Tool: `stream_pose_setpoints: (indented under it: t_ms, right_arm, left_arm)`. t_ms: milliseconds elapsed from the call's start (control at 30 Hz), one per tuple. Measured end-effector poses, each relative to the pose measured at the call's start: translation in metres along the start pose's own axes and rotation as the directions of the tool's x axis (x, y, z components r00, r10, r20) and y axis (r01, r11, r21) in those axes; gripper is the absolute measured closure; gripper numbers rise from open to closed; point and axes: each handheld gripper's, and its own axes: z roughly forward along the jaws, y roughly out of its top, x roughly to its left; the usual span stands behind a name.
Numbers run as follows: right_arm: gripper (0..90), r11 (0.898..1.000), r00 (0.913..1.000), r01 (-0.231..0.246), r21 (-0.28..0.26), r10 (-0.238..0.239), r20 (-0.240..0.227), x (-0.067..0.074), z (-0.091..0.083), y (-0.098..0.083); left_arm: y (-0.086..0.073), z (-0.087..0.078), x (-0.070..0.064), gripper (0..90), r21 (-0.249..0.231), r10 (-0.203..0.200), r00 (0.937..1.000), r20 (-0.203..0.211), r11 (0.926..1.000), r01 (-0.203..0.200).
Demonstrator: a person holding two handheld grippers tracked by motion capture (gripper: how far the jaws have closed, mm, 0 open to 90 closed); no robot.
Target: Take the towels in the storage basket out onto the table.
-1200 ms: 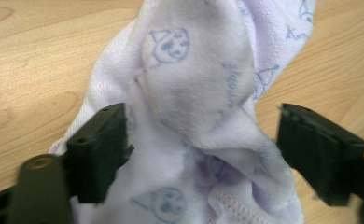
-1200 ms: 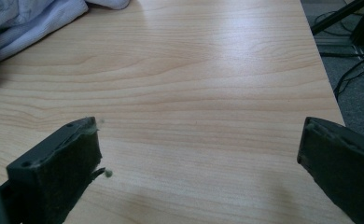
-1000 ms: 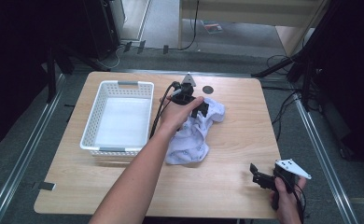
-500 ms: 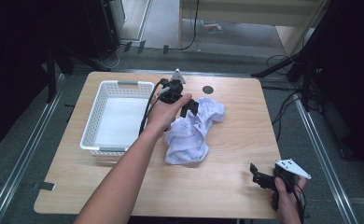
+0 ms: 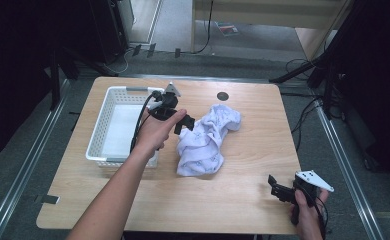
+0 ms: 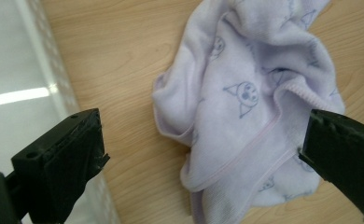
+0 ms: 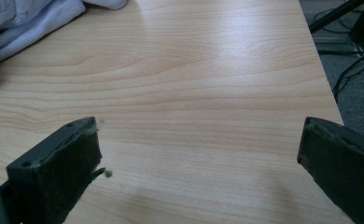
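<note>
Wooden table (image 5: 243, 200) carries a white basket (image 5: 114, 131) at left and a crumpled lilac printed cloth (image 5: 205, 142) near centre, just right of the basket. Left gripper (image 5: 183, 123) hangs above the cloth's left edge, fingers (image 6: 61, 163) spread wide, nothing between them. Right gripper (image 5: 278, 189) sits at the table's near right corner, well apart from the cloth, fingers (image 7: 59, 170) also wide and empty.

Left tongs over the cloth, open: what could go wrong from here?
1. The left tongs gape wide over the crumpled cloth; closing could pinch just one loose fold, so the rest trails.
2. The white basket sits right beside the cloth; a dragged cloth might snag its rim.
3. The right tongs are open far off, no help.
</note>
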Motion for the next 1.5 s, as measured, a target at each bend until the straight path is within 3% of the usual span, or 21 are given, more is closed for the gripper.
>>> stream_pose_setpoints:
  t_ms: [167, 200, 300, 400, 500, 600, 633, 733, 833, 867, 900, 933, 967, 1000, 1033, 1133, 1167, 1233, 1367, 1433, 1500]
  right_arm:
    - [0.0, 1.0, 1.0, 0.001, -0.001, -0.001, 0.001, 0.0, 0.0, 0.0]
    - [0.0, 1.0, 1.0, 0.001, -0.001, -0.001, 0.0, 0.0, 0.0, 0.0]
    - [0.0, 1.0, 1.0, 0.0, -0.001, 0.0, 0.003, 0.0, 0.0, 0.0]
    - [0.0, 1.0, 1.0, -0.001, -0.003, 0.001, 0.007, 0.0, 0.0, 0.0]
    - [0.0, 1.0, 1.0, 0.0, -0.003, 0.0, 0.008, 0.0, 0.0, 0.0]
    - [0.0, 1.0, 1.0, -0.002, -0.003, 0.002, 0.009, 0.001, -0.001, 0.0]
    - [0.0, 1.0, 1.0, -0.002, -0.003, 0.002, 0.009, 0.001, -0.001, 0.0]
    - [0.0, 1.0, 1.0, -0.001, -0.005, 0.001, 0.009, 0.0, 0.0, 0.0]
    - [0.0, 1.0, 0.9999, -0.001, -0.005, 0.001, 0.011, 0.0, 0.0, 0.0]
    - [0.0, 1.0, 0.9999, -0.002, -0.006, 0.002, 0.012, 0.0, 0.0, 0.0]
    - [0.0, 1.0, 0.9999, -0.002, -0.006, 0.002, 0.012, 0.0, 0.0, 0.0]
    - [0.0, 1.0, 0.9999, -0.002, -0.006, 0.002, 0.013, 0.0, 0.0, 0.0]
    - [0.0, 1.0, 0.9999, -0.002, -0.006, 0.002, 0.013, 0.0, 0.0, 0.0]
    - [0.0, 1.0, 0.9999, -0.002, -0.005, 0.002, 0.014, 0.0, 0.0, 0.0]
    - [0.0, 1.0, 0.9999, -0.002, -0.005, 0.002, 0.014, 0.0, 0.0, 0.0]
    - [0.0, 1.0, 0.9998, -0.004, -0.007, 0.004, 0.018, 0.0, -0.001, 0.0]
    - [0.0, 1.0, 0.9998, -0.004, -0.007, 0.004, 0.018, 0.0, -0.001, 0.0]
    - [0.0, 1.0, 0.9997, -0.01, -0.007, 0.01, 0.021, 0.001, -0.001, 0.0]
    - [0.0, 1.0, 0.9997, -0.01, -0.01, 0.011, 0.023, 0.001, -0.001, 0.0]
    - [0.0, 1.0, 0.9997, -0.01, -0.011, 0.01, 0.024, 0.001, -0.001, 0.0]
    - [0.0, 1.0, 0.9996, -0.012, -0.011, 0.012, 0.026, 0.001, -0.001, 0.0]
  left_arm:
    - [-0.017, -0.006, 0.017, 0.0, -0.031, -0.006, 0.9994, -0.035, 0.9995, 0.005]
    - [-0.024, -0.009, 0.021, 0.0, -0.054, -0.003, 0.9983, -0.059, 0.9986, 0.0]
    - [-0.031, -0.013, 0.026, 0.0, -0.058, 0.0, 0.9988, -0.05, 0.9983, -0.003]
    - [-0.042, -0.019, 0.033, 0.0, -0.095, -0.005, 0.9982, -0.06, 0.9955, -0.001]
    - [-0.055, -0.027, 0.043, 0.0, -0.124, -0.008, 0.9991, -0.041, 0.9923, 0.003]
    - [-0.074, -0.035, 0.058, 0.0, -0.149, -0.018, 0.998, -0.061, 0.9887, 0.008]
    - [-0.074, -0.035, 0.058, 0.0, -0.149, -0.018, 0.998, -0.061, 0.9887, 0.008]
    - [-0.095, -0.041, 0.076, 0.0, -0.175, -0.044, 0.9976, -0.054, 0.9839, 0.034]
    - [-0.106, -0.044, 0.085, 0.0, -0.192, -0.061, 0.9971, -0.044, 0.9801, 0.052]
    - [-0.117, -0.046, 0.095, 0.0, -0.214, -0.08, 0.9961, -0.036, 0.9743, 0.071]
    - [-0.117, -0.046, 0.095, 0.0, -0.214, -0.08, 0.9961, -0.036, 0.9743, 0.071]
    - [-0.129, -0.049, 0.104, 0.0, -0.243, -0.109, 0.9937, -0.022, 0.9649, 0.101]
    - [-0.129, -0.049, 0.104, 0.0, -0.243, -0.109, 0.9937, -0.022, 0.9649, 0.101]
    - [-0.14, -0.05, 0.113, 0.0, -0.263, -0.127, 0.9916, -0.022, 0.9577, 0.117]
    - [-0.14, -0.05, 0.113, 0.0, -0.263, -0.127, 0.9916, -0.022, 0.9577, 0.117]
    - [-0.162, -0.054, 0.127, 0.0, -0.303, -0.136, 0.9902, -0.033, 0.9454, 0.12]
    - [-0.162, -0.054, 0.127, 0.0, -0.303, -0.136, 0.9902, -0.033, 0.9454, 0.12]
    - [-0.172, -0.056, 0.134, 0.0, -0.332, -0.137, 0.9896, -0.043, 0.9361, 0.115]
    - [-0.194, -0.062, 0.149, 0.0, -0.418, -0.163, 0.9859, -0.036, 0.8986, 0.134]
    - [-0.206, -0.065, 0.151, 0.0, -0.463, -0.154, 0.9871, -0.044, 0.8789, 0.116]
    - [-0.216, -0.068, 0.152, 0.0, -0.494, -0.141, 0.9882, -0.061, 0.8646, 0.093]
